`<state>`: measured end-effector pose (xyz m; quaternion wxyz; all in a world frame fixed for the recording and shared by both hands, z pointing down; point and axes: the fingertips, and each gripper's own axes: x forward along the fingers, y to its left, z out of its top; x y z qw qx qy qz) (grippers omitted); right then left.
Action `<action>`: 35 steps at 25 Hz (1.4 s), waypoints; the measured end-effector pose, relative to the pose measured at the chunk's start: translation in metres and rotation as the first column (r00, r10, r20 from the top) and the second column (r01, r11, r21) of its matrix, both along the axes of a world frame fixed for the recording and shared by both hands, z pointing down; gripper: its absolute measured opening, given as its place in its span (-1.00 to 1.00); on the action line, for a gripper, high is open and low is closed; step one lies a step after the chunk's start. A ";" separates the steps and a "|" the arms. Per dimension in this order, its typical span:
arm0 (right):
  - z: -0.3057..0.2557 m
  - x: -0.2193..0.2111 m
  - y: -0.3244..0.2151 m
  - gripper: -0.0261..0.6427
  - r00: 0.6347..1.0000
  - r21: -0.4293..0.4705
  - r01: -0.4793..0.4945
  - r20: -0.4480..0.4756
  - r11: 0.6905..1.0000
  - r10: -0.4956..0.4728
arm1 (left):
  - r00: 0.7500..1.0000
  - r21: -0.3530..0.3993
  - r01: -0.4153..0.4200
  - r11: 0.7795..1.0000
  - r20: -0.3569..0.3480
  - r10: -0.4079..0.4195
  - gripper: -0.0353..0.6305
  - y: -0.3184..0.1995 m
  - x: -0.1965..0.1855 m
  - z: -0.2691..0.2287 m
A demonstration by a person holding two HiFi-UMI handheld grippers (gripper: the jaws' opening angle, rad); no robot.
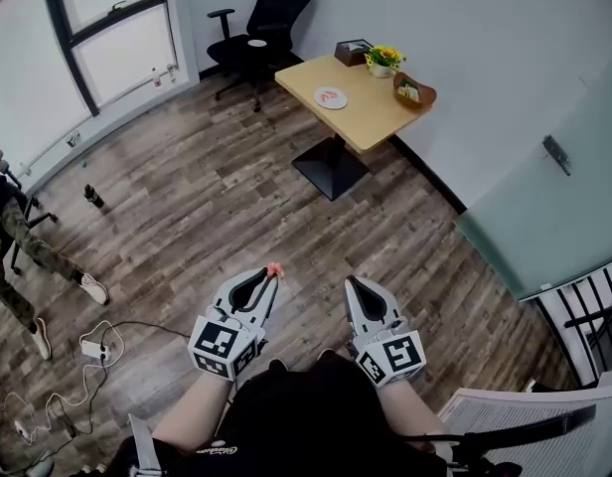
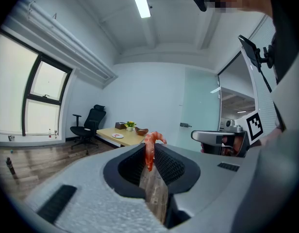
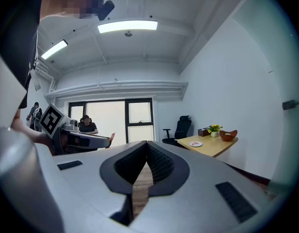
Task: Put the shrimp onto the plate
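My left gripper (image 1: pixel 274 275) is shut on a small orange-pink shrimp (image 1: pixel 275 269), which sticks up from the jaw tips (image 2: pixel 150 148). It hovers over the wooden floor, far from the table. My right gripper (image 1: pixel 352 282) is shut with nothing between its jaws, level with the left one. A white plate (image 1: pixel 330 97) with a red mark lies on the small wooden table (image 1: pixel 361 117) across the room; the plate (image 2: pixel 117 136) shows far off in the left gripper view, and the plate (image 3: pixel 196 144) in the right gripper view too.
On the table stand a yellow flower pot (image 1: pixel 384 61), a brown bowl (image 1: pixel 415 91) and a dark box (image 1: pixel 352 52). A black office chair (image 1: pixel 261 33) stands behind it. A person (image 1: pixel 18 237) sits at the left, cables (image 1: pixel 63 386) lie on the floor, and a white chair (image 1: pixel 525 420) is at lower right.
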<state>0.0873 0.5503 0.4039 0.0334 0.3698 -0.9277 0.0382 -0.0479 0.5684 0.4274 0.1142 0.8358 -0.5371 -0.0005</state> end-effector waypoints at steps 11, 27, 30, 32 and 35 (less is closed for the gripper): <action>0.005 -0.004 -0.018 -0.91 0.999 -0.008 -0.036 -0.003 0.999 0.036 | 0.998 -0.004 -0.051 0.999 -0.020 0.051 -0.71 -0.022 0.001 0.001; -0.001 0.004 -0.138 -0.91 0.999 0.005 -0.009 0.045 1.000 0.008 | 0.998 0.010 -0.036 0.999 0.042 0.035 -0.71 -0.137 0.011 -0.009; -0.007 0.013 -0.172 -0.91 0.999 0.009 0.007 0.047 1.000 -0.007 | 0.999 0.020 -0.020 1.000 0.042 0.019 -0.71 -0.172 0.020 -0.017; -0.010 0.021 -0.196 -0.91 0.999 0.015 0.019 0.045 1.000 -0.019 | 0.999 0.029 -0.006 1.000 0.041 0.005 -0.71 -0.198 0.027 -0.027; -0.013 0.033 -0.229 -0.91 0.998 0.025 0.038 0.049 0.999 -0.039 | 0.999 0.038 0.008 0.999 0.045 -0.010 -0.71 -0.231 0.042 -0.035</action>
